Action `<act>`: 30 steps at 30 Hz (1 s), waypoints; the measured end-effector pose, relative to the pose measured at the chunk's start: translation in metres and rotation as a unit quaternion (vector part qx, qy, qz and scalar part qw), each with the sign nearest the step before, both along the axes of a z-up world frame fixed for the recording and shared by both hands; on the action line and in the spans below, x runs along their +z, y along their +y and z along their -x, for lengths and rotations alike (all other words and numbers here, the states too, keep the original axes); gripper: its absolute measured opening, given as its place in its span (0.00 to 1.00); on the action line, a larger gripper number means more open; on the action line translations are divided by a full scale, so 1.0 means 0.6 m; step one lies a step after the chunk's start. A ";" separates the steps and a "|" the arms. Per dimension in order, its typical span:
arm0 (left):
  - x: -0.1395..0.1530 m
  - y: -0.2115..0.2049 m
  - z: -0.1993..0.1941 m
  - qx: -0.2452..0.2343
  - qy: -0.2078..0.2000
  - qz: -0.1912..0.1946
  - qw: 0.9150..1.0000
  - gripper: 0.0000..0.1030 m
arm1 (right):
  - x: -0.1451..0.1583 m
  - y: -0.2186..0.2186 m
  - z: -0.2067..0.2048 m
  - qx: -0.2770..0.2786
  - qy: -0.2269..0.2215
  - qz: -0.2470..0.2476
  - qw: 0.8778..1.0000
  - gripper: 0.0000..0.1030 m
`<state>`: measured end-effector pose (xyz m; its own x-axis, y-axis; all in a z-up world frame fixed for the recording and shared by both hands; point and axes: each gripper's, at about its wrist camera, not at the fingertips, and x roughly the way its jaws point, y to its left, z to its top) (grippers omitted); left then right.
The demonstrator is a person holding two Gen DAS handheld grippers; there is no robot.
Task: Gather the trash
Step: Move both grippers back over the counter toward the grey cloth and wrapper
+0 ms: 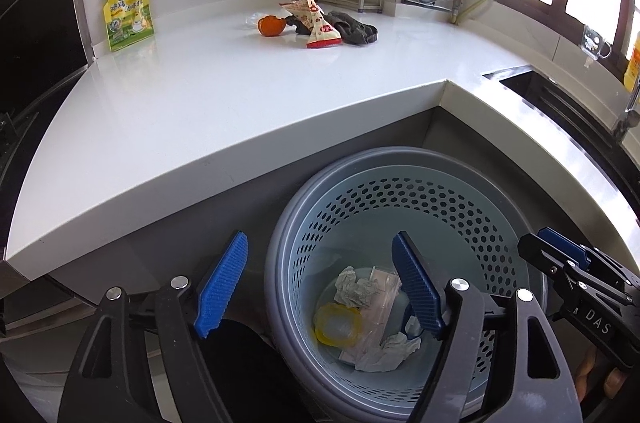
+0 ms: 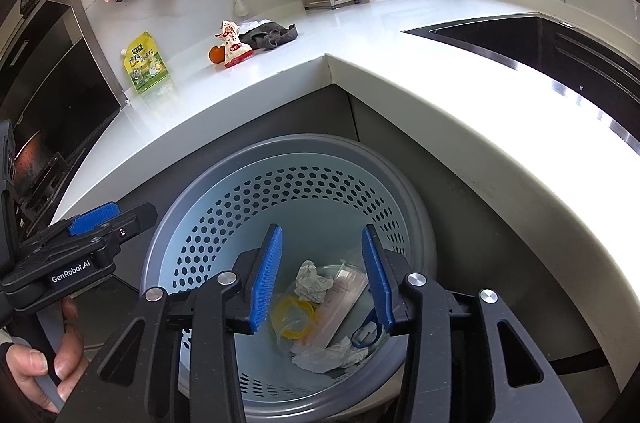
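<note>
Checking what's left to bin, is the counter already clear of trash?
No, a snack wrapper and an orange peel lie on the counter beside a dark rag.

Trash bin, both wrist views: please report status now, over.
Left hand-held gripper open, right hand-held gripper open, both empty above trash bin. Crumpled paper inside. Snack wrapper, orange peel remain on counter. Nothing blocking.

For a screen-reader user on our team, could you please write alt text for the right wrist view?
The open right gripper hangs empty over a grey perforated trash bin holding crumpled paper and plastic wrappers. Behind, on the white L-shaped countertop, lie a snack wrapper, an orange fruit and a dark cloth.
</note>
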<state>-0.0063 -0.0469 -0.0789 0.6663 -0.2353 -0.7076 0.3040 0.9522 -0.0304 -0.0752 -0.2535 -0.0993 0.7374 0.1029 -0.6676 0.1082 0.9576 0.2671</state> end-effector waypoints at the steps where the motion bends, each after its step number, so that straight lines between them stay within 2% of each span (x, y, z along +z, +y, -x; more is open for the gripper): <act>1: 0.003 0.002 -0.001 0.002 -0.002 0.002 1.000 0.72 | 0.001 0.002 0.000 0.001 -0.001 0.002 1.000 0.42; 9: 0.021 0.022 -0.011 0.017 -0.014 0.016 1.000 0.77 | 0.017 0.008 -0.007 0.009 -0.016 0.005 1.000 0.52; 17: 0.042 0.030 -0.039 0.028 -0.019 0.026 0.999 0.84 | 0.032 0.003 -0.035 0.018 -0.023 0.000 1.000 0.56; 22: 0.071 0.030 -0.072 0.037 -0.040 0.031 0.998 0.87 | 0.064 0.003 -0.073 0.036 -0.040 0.012 0.998 0.57; 24: 0.081 0.029 -0.088 0.041 -0.047 0.035 0.997 0.89 | 0.080 0.003 -0.090 0.043 -0.050 0.019 0.998 0.61; 30: 0.109 0.025 -0.147 0.051 -0.058 0.039 0.996 0.89 | 0.121 -0.016 -0.161 0.058 -0.067 0.006 0.996 0.64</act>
<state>0.0821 -0.0321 -0.0136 0.7664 -0.2125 -0.6061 0.2108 0.9746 -0.0752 0.0211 -0.2630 -0.0268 0.8039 0.1861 -0.5649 -0.0404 0.9647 0.2603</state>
